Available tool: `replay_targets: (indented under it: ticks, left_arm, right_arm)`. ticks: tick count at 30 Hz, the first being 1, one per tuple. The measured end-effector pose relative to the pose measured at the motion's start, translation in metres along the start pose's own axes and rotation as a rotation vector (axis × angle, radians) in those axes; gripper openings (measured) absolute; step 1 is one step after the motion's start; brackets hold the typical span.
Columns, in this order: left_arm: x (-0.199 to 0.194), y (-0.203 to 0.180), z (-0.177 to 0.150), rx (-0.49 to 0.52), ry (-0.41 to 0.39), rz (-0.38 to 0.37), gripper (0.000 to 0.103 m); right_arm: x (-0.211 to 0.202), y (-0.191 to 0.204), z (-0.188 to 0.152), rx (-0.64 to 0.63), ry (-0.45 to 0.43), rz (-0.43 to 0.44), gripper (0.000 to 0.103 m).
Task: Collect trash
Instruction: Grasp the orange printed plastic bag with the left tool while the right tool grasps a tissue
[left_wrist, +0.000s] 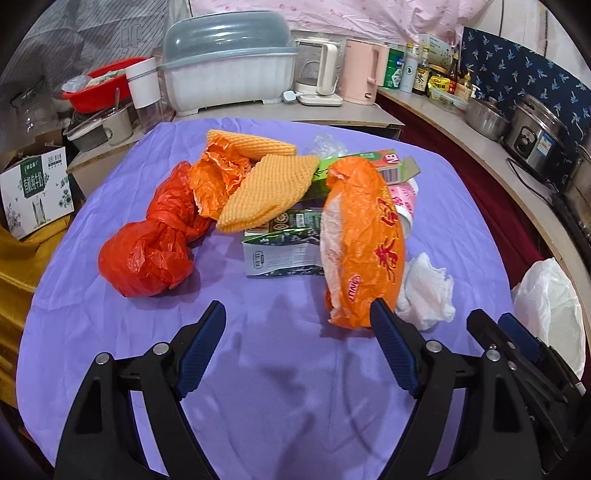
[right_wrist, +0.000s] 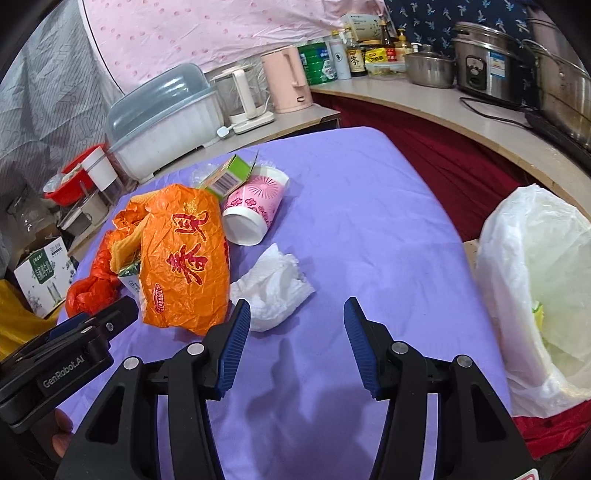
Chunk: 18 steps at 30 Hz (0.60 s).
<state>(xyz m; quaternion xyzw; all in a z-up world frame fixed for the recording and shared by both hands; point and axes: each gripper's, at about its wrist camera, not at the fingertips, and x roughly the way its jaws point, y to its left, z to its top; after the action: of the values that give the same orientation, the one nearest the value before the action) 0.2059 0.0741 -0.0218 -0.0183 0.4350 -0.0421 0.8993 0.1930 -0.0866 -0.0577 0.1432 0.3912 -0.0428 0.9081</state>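
Trash: orange bag (right_wrist: 183, 258) w/ red characters, "NB" box (left_wrist: 384, 162); both tongs agape, empty, "GenRobot.AI" on left gripper (right_wrist: 88, 332)

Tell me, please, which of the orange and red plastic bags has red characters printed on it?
The big orange bag beside the white tissue; the knotted red bag and the crumpled orange one are plain.

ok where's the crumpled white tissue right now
The crumpled white tissue lies on the purple cloth, just ahead of the right gripper, between the orange bag and the tipped pink cup.
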Motion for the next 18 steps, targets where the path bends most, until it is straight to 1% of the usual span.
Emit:
replay_targets:
  ticks: [2, 6, 9, 11, 12, 13, 14, 15, 16, 17, 18]
  left_arm:
    - [0.005, 0.004, 0.001, -0.014, 0.008, -0.004, 0.077]
    - [0.011, 0.010, 0.003, -0.036, 0.014, -0.023, 0.081]
    - [0.014, 0.011, 0.006, -0.037, 0.008, -0.031, 0.084]
    - [0.017, 0.011, 0.007, -0.039, 0.010, -0.038, 0.085]
    - [0.019, 0.010, 0.008, -0.039, 0.013, -0.044, 0.085]
    - [0.021, 0.009, 0.008, -0.039, 0.018, -0.048, 0.085]
    - [0.024, 0.007, 0.009, -0.038, 0.026, -0.055, 0.085]
    - [0.027, 0.006, 0.009, -0.037, 0.032, -0.059, 0.085]
    - [0.029, 0.004, 0.008, -0.037, 0.037, -0.062, 0.085]
    - [0.032, 0.002, 0.008, -0.037, 0.041, -0.068, 0.085]
    - [0.034, 0.000, 0.008, -0.036, 0.042, -0.069, 0.085]
  right_arm:
    - [0.010, 0.004, 0.001, -0.003, 0.010, 0.006, 0.052]
    - [0.026, 0.007, 0.003, -0.004, 0.031, 0.015, 0.052]
    - [0.039, 0.008, 0.004, 0.000, 0.047, 0.019, 0.052]
    - [0.048, 0.006, 0.005, 0.007, 0.060, 0.024, 0.050]
    - [0.051, 0.005, 0.006, 0.009, 0.067, 0.030, 0.045]
    - [0.055, 0.005, 0.006, 0.010, 0.075, 0.034, 0.037]
    - [0.057, 0.004, 0.006, 0.011, 0.082, 0.040, 0.033]
    - [0.059, 0.004, 0.005, 0.012, 0.087, 0.048, 0.022]
    - [0.059, 0.004, 0.005, 0.012, 0.090, 0.053, 0.018]
    - [0.059, 0.005, 0.004, 0.011, 0.089, 0.053, 0.016]
    - [0.058, 0.004, 0.003, 0.009, 0.088, 0.054, 0.012]
